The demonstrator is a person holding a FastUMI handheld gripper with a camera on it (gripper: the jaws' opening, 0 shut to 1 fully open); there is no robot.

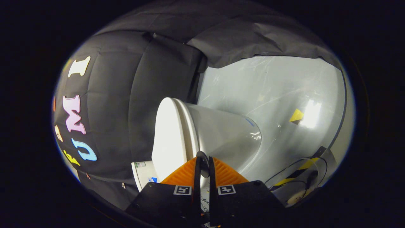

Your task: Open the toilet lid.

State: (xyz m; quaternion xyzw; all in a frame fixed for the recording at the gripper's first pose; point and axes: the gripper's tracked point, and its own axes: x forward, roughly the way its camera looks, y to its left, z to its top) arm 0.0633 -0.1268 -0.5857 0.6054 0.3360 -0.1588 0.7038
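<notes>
Grey floor (pixel 269 82), toilet (pixel 221 133) lid (pixel 166 136) closed, claw (pixel 202 164) nrly shut, empty.

The scene is dim overall, with one strong white glare patch on the glossy grey floor (pixel 311 114) and a smaller sheen on the toilet bowl (pixel 227 133). Fisheye bending curves everything toward the rim. The orange claw (pixel 202 164) fingers, nearly closed, look soft and close up.

White toilet lid (pixel 167 139) shut on bowl (pixel 227 133)
</notes>
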